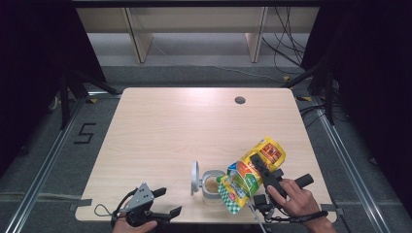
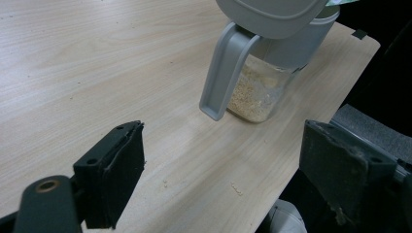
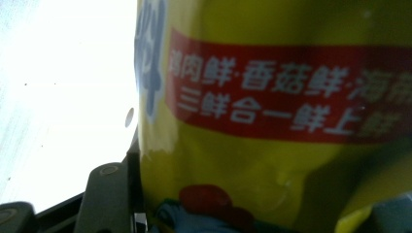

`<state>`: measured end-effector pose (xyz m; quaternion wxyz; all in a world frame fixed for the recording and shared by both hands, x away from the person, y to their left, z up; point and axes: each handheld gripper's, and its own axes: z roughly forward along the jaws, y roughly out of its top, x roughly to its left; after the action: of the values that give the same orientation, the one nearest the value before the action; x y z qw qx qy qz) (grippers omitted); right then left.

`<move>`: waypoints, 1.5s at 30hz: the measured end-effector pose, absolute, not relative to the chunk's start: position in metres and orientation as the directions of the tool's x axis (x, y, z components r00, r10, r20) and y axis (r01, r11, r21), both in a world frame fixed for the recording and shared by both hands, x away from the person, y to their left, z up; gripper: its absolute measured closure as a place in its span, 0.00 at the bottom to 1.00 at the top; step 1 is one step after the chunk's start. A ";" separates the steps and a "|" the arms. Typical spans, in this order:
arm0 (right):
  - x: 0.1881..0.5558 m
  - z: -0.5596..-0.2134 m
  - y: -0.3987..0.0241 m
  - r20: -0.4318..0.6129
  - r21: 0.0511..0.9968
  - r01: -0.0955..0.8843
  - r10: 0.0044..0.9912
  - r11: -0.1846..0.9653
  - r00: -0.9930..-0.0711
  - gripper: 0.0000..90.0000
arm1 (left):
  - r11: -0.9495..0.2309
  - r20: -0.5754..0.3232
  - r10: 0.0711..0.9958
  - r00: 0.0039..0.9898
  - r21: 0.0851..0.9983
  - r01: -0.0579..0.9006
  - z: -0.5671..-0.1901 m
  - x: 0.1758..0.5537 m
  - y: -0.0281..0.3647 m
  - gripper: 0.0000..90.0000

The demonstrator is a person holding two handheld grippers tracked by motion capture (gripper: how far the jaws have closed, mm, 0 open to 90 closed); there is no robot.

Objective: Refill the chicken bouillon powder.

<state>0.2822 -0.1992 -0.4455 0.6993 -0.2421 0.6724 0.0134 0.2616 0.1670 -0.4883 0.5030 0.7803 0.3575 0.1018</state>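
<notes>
Right gripper (image 1: 257,170) clamps the tilted yellow pouch (image 1: 252,172) — its mouth hides the jar (image 1: 212,187); left gripper (image 1: 167,201) gapes empty.

Light wood-grain table (image 1: 170,126), round cable hole (image 1: 239,100) far right of centre. Directly on it: one clear jar (image 1: 212,187) near the front edge, right of centre, with granules inside, grey collar, grey lid (image 1: 195,177) flipped open to its left. A few spilled granules (image 2: 236,189) on the tabletop just beside the jar.
</notes>
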 end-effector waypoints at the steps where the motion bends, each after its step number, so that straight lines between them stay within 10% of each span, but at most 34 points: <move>1: 0.282 -0.445 -0.199 -0.947 -0.320 -0.346 -0.304 0.882 0.101 0.45 | -0.237 -0.202 0.659 0.725 0.859 0.455 -0.489 0.262 0.167 0.18; 45: 0.282 -0.445 -0.199 -0.946 -0.322 -0.350 -0.307 0.879 0.101 0.49 | -0.196 -0.230 0.661 0.714 0.866 0.459 -0.489 0.261 0.165 0.18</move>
<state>0.2818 -0.1995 -0.4452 0.7003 -0.2450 0.6703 0.0156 0.2615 0.1654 -0.4890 0.5185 0.7670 0.3652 0.0972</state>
